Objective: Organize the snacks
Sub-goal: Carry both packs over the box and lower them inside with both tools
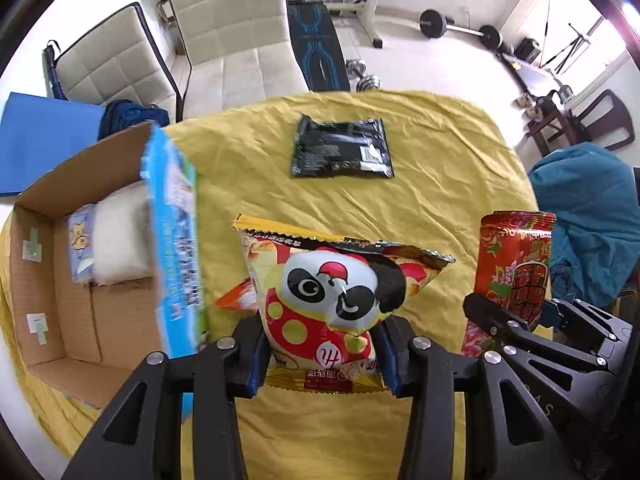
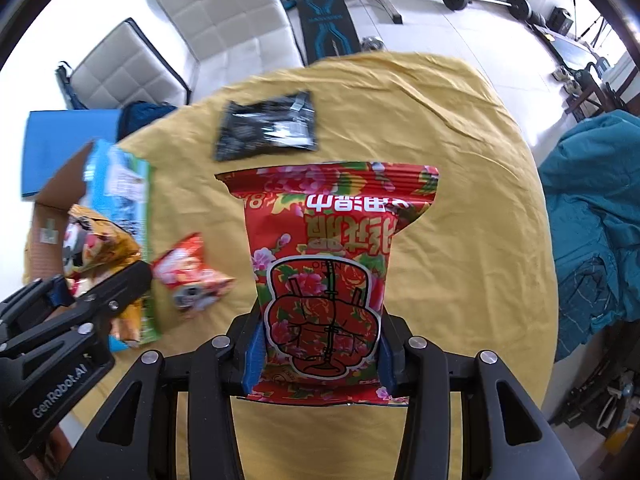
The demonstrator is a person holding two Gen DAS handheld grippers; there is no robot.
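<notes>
My left gripper [image 1: 320, 356] is shut on a panda-print snack bag [image 1: 332, 288], held above the yellow cloth [image 1: 440, 200]. My right gripper [image 2: 318, 356] is shut on a red floral snack bag [image 2: 324, 264], also lifted off the table; the same bag [image 1: 514, 272] shows at the right of the left wrist view. A black packet [image 1: 340, 148] lies flat on the cloth farther away. A small orange-and-white packet [image 2: 188, 276] lies on the cloth between the two grippers. A cardboard box [image 1: 36, 280] at the left holds a white packet [image 1: 120, 240] and a pale blue one [image 1: 82, 244].
A tall blue-and-green package [image 1: 176, 240] leans at the box's right side. Two cream chairs [image 1: 232, 32] stand beyond the table, with a blue mat [image 1: 44, 140] on the floor at the left. Teal fabric [image 2: 592, 220] hangs off the right. Gym equipment fills the far floor.
</notes>
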